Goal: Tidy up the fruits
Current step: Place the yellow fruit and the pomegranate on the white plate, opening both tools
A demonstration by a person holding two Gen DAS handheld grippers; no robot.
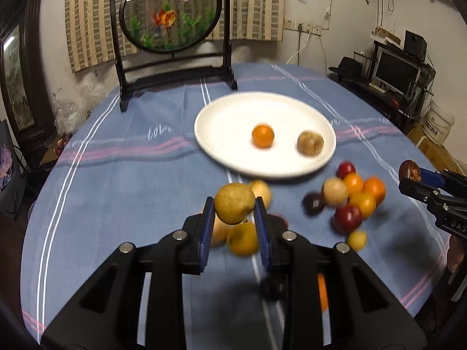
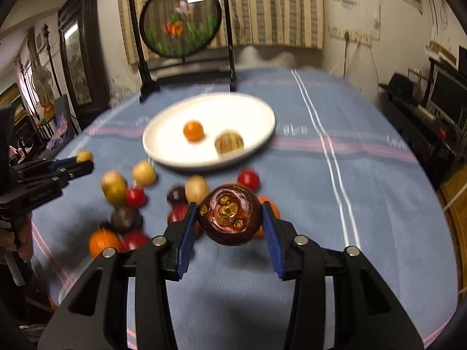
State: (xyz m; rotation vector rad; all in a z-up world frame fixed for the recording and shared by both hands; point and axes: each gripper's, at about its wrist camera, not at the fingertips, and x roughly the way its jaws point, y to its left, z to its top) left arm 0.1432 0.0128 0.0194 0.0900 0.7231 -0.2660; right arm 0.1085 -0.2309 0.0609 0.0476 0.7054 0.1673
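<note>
My left gripper is shut on a small yellow-brown fruit held above the blue cloth; in the right wrist view the same left gripper shows at the left edge with that fruit. My right gripper is shut on a dark brown fruit with a glossy carved top; it appears again at the right edge, right gripper with the fruit. A white plate farther back carries an orange fruit and a tan fruit. Several loose fruits lie in front of the plate.
A round goldfish screen on a black stand rises at the back of the table. The blue striped tablecloth covers the table. Shelves with a monitor stand to the right, dark furniture to the left.
</note>
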